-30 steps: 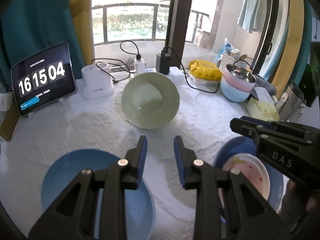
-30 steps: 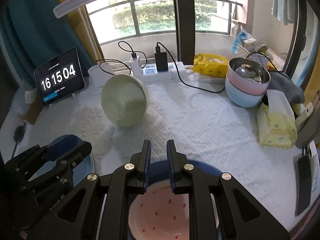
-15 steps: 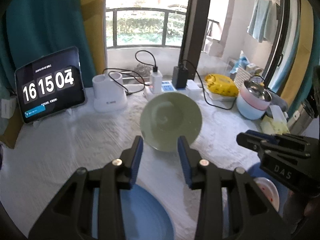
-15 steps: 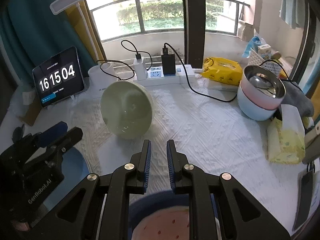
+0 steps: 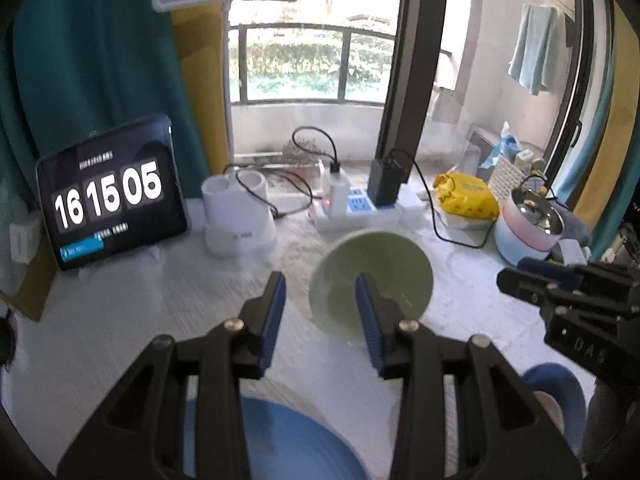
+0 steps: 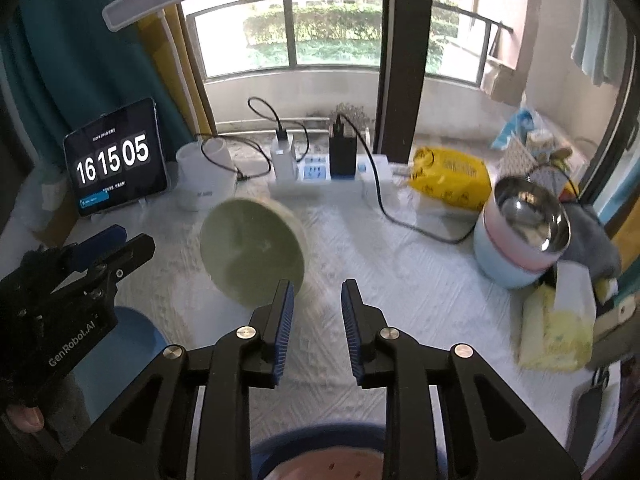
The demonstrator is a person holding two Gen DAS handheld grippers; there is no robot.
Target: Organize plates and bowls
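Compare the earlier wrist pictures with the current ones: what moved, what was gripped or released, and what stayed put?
Both grippers advanced from over the blue plates toward the green bowl. The left gripper has widened; the right gripper is opening. Neither holds anything. The tablet clock ticked forward. Bowl, plates and clutter stayed put.

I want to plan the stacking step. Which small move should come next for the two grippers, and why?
Probably ease the left gripper forward to the green bowl. Nothing sits between its jaws, and the bowl lies just beyond them, tilted on the white cloth. The right gripper, jaws opening and empty, is further from its rim.
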